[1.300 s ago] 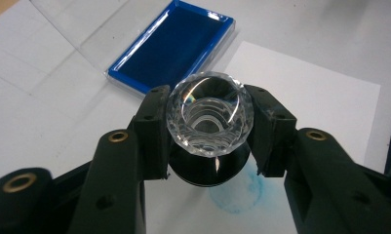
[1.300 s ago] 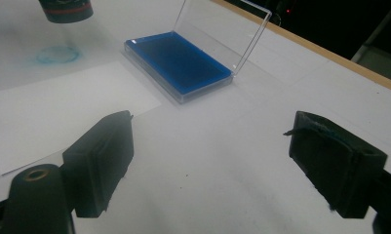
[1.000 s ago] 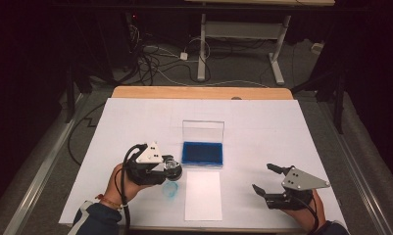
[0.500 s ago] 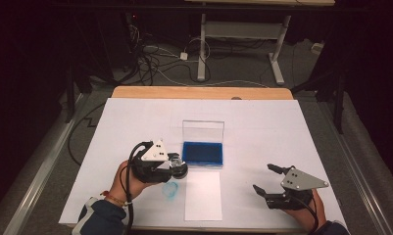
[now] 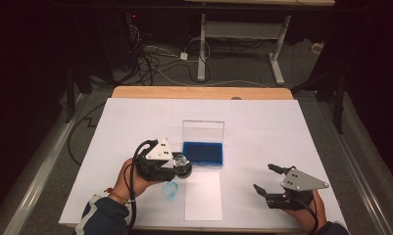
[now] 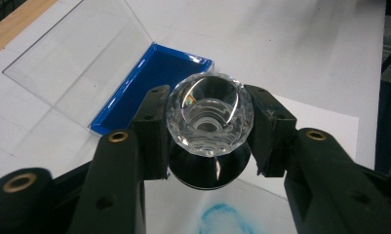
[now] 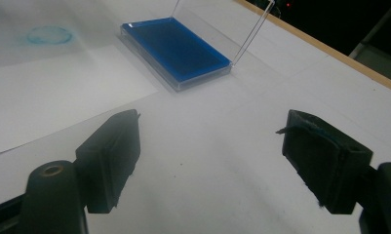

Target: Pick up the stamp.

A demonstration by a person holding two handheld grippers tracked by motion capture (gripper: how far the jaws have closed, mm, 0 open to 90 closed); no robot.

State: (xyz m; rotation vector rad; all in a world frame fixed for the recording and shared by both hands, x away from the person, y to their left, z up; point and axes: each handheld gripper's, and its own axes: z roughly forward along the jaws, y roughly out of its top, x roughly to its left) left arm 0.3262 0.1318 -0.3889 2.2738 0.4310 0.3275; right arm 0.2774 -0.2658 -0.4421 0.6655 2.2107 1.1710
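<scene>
My left gripper (image 5: 182, 164) (image 6: 210, 141) is shut on a clear faceted stamp (image 6: 210, 113) (image 5: 181, 160) with a round black base, held just above the table. It hangs left of a blue ink pad (image 5: 203, 152) (image 6: 154, 83) (image 7: 176, 46) whose clear lid (image 5: 203, 131) stands open. A blue ring print (image 5: 171, 190) (image 6: 222, 222) (image 7: 49, 35) marks the white table cover below the stamp. My right gripper (image 5: 263, 177) (image 7: 210, 156) rests low at the front right; its jaws have just been closing a little, stand open, and have nothing between them.
A white paper sheet (image 5: 203, 196) lies in front of the ink pad, between the two hands. The white cover (image 5: 282, 127) spans the table, with a wooden edge (image 5: 199, 92) at the far side. Beyond it are cables and a desk frame (image 5: 243, 34).
My left gripper has drifted a little to the left with the stamp, away from the ink pad. The right hand has stayed where it was.
</scene>
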